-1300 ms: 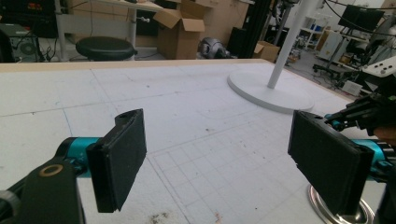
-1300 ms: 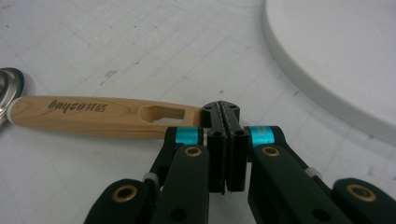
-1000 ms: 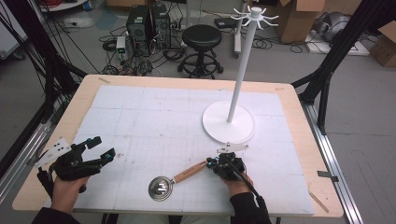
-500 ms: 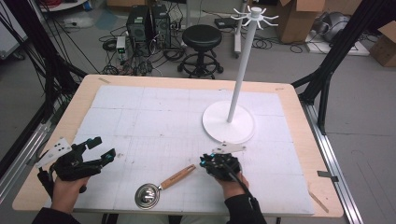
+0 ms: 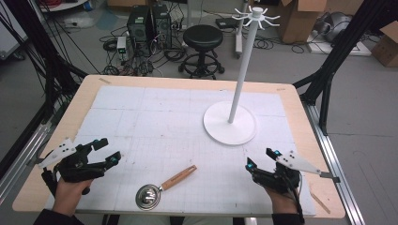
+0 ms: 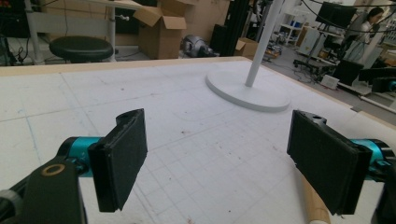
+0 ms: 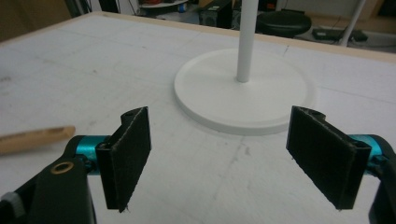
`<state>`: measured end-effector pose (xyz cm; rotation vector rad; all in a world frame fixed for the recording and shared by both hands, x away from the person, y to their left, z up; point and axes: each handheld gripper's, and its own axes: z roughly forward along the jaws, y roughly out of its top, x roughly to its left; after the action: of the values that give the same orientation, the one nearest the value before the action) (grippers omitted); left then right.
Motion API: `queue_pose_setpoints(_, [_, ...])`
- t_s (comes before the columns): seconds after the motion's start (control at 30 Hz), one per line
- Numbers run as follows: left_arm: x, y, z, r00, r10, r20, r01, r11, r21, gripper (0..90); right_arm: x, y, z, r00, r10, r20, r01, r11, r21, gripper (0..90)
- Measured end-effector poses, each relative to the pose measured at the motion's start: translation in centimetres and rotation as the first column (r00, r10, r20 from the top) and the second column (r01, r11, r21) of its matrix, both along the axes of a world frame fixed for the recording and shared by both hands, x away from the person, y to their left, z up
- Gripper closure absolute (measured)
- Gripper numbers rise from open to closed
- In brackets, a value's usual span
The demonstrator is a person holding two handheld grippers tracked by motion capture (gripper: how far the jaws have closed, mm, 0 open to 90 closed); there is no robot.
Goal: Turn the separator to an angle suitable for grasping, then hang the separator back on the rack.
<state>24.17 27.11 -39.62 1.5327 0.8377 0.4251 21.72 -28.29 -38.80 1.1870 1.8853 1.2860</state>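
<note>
near edge first: the ladle [image 5: 162, 186] lies flat on the white mat [image 5: 155, 117], its shiny steel bowl close to the person's side and its wooden handle angling up and away toward the right, touched by neither gripper. to its left the left gripper [image 5: 107, 151] sits low by the mat's left edge, held in a hand [image 5: 68, 194], jaws spread wide with nothing between them; in the left gripper view the two black pads [image 6: 120, 158] frame bare gridded mat, and the rounded wooden tip of the ladle's handle peeks out just under the right-hand pad. over on the right, the right gripper [image 5: 261, 158] sits well apart from the ladle's handle, and its jaws have just been opening, now standing wide with nothing between them; the right gripper view shows the handle's end off at the left edge, outside the pads, clear of them. past both grippers, further up the mat, the white stand's [image 5: 239, 70] round base [image 5: 230, 124] rests flat right of centre, its slim pole rising upright to a ring of hooks at the top. the mat covers a wooden table [image 5: 187, 82]. beyond the far edge, on the floor, a black stool [image 5: 202, 40] stands, with cardboard boxes [image 5: 300, 18] behind.
</note>
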Motion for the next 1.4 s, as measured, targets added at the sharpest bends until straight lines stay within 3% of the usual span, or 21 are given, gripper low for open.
queue_pose_setpoints(0.13, [0.0, -0.3, 0.2, 0.9999, -0.008, 0.009, 0.008, 1.0, 0.0, 19.7, -1.0, -0.8, 0.1, 0.9998, 0.012, 0.013, -0.012, 0.999, -0.03, 18.7])
queue_pose_setpoints(0.33, [-0.1, -0.5, 0.1, 0.9997, -0.005, 0.025, 0.005, 1.0, 0.0, 20.3, -1.5, -1.4, 0.8, 0.9978, -0.029, 0.059, 0.026, 0.999, 0.04, 15.9])
queue_pose_setpoints(0.73, [0.0, -1.0, 0.0, 0.9998, -0.01, 0.016, 0.01, 0.9999, 0.013, 20.3, -1.5, -2.0, 0.8, 0.9968, -0.046, 0.066, 0.043, 0.998, 0.048, 15.9])
queue_pose_setpoints(0.93, [0.1, -1.5, 0.1, 0.9996, -0.024, 0.017, 0.023, 0.9995, 0.02, 20.3, -1.5, -2.2, 0.9, 0.9955, -0.058, 0.075, 0.051, 0.995, 0.089, 15.9])
queue_pose_setpoints(1.2, [0.1, -1.9, 0.4, 0.9984, -0.055, 0.015, 0.055, 0.9984, 0.013, 20.1, -1.6, -2.1, 0.9, 0.9964, -0.057, 0.062, 0.052, 0.995, 0.088, 15.9])
queue_pose_setpoints(1.4, [-0.1, -3.2, 0.4, 0.9962, -0.087, -0.002, 0.087, 0.9953, 0.044, 18.7, -1.3, -1.7, 0.9, 0.9971, -0.04, 0.064, 0.035, 0.997, 0.068, 15.9])
